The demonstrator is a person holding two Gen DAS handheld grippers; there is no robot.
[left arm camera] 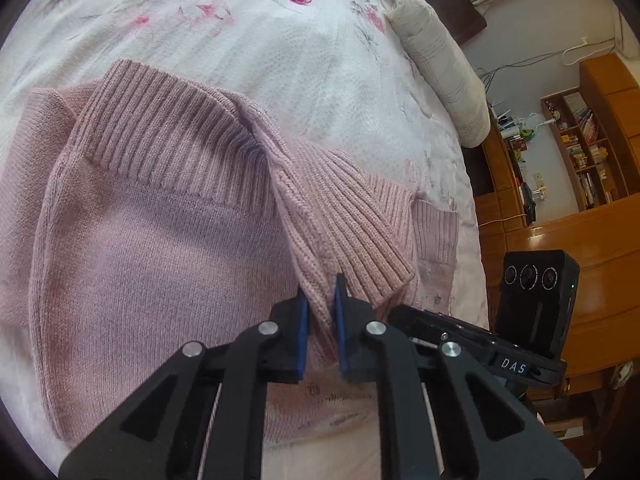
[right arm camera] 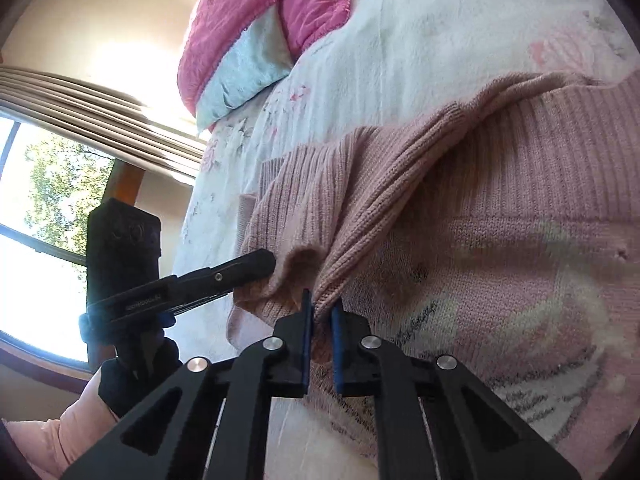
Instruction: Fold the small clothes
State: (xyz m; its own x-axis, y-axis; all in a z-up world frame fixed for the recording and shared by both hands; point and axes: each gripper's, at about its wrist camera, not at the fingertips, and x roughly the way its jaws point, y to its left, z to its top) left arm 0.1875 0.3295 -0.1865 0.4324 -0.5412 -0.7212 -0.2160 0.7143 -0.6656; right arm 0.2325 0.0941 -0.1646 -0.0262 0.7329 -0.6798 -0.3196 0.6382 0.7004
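**Both grippers pinch the pink sweater on the bed**

Nearest the left wrist camera, the left gripper [left arm camera: 321, 304] has its blue-padded fingers closed on a raised ridge of knit, the fabric squeezed between them. The right gripper [right arm camera: 322, 312] does the same in its own view, its pads clamped on a fold of the same garment close to an edge.

The pink sweater [left arm camera: 160, 240] lies spread on the bed, its plain knit body next to the grippers and its ribbed bands beyond them. A ribbed cuff [left arm camera: 360, 240] drapes over the body just past the left gripper's fingers. In the right wrist view the sweater front shows a pale, blurred knitted pattern [right arm camera: 540, 320].

Each camera catches the other gripper just beside its own: the right one at the sweater's edge in the left view [left arm camera: 480, 340], the left one reaching into the bunched fabric in the right view [right arm camera: 224, 276].

Beyond the sweater, the white floral bedcover [left arm camera: 280, 40] stretches away. At its far end lies a bright pink blanket [right arm camera: 260, 12] over a light blue pillow [right arm camera: 248, 72]. Farther off stand a wooden bookshelf [left arm camera: 588, 152] on one side and a window [right arm camera: 48, 208] with a raised blind on the other
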